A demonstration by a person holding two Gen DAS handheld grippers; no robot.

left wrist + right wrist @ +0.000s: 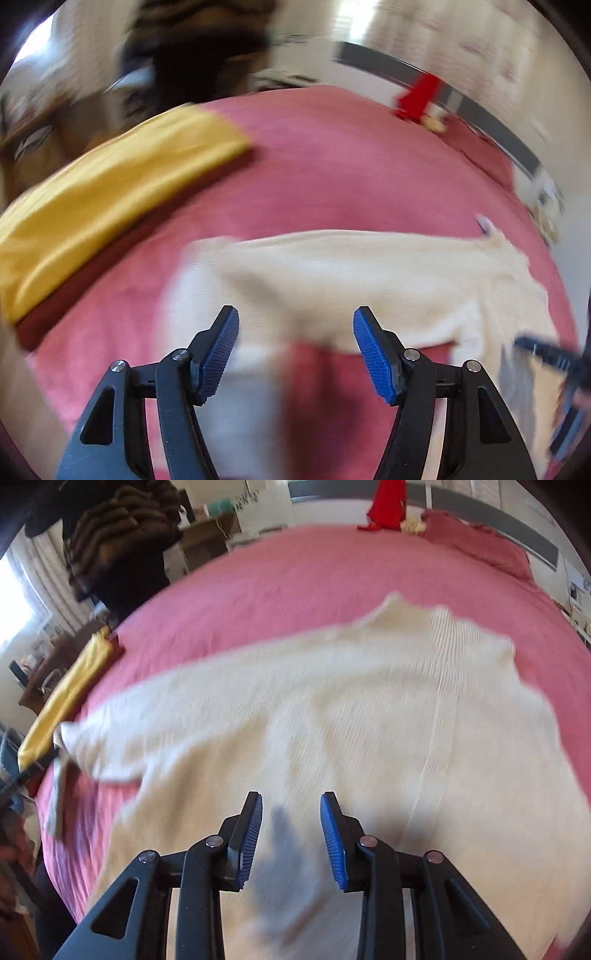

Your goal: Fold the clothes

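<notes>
A cream knit sweater (369, 709) lies spread on the pink bed (295, 576), collar toward the far side and one sleeve stretched out to the left. It also shows in the left wrist view (351, 273). My left gripper (295, 321) is open and empty, above the sweater's near edge. My right gripper (291, 805) is open and empty, just above the sweater's body. The other gripper (554, 373) shows blurred at the lower right of the left wrist view. Both views are motion-blurred.
A folded yellow garment (110, 206) on a dark red one lies at the bed's left edge; it also shows in the right wrist view (66, 701). A red object (388, 506) and a rumpled pink cloth (480, 542) sit at the far end. Dark clothes (118, 539) hang left.
</notes>
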